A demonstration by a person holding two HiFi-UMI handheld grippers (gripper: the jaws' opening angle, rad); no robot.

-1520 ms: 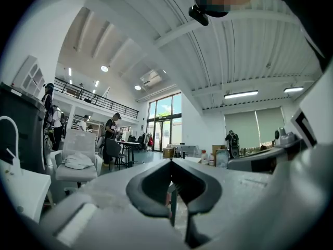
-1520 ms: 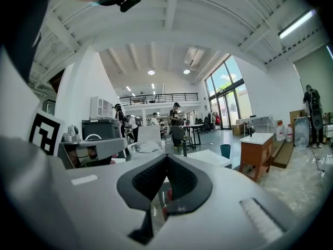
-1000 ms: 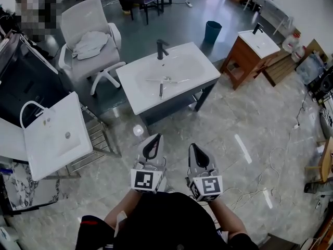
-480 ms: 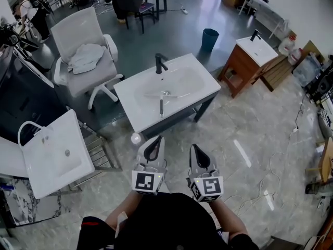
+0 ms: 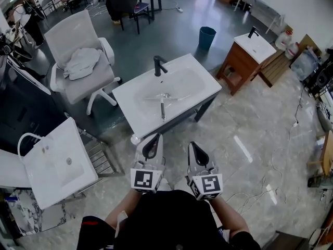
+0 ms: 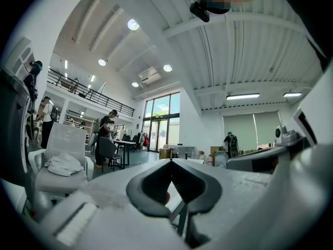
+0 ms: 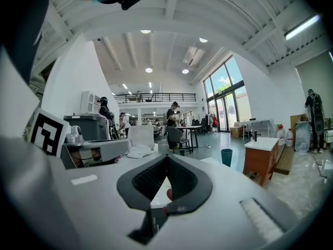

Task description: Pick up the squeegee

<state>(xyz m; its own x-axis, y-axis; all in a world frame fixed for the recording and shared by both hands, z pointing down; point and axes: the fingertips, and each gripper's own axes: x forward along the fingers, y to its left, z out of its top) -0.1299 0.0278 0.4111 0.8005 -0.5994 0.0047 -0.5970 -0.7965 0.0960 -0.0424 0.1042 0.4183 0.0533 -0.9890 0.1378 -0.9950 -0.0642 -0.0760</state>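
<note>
Grey marble floor (image 5: pixel 250 119) is yet to be crossed: squeegee (image 5: pixel 163 102) lies in white sink (image 5: pixel 208 82) at frame centre, left tool (image 5: pixel 154 142) and right tool (image 5: pixel 194 149) held shut, empty; jaws must be opened on approach.

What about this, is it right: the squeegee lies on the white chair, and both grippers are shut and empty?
No. The squeegee lies in the sink, not on the chair; the head view shows it. Both grippers, left and right, are shut and empty.
</note>
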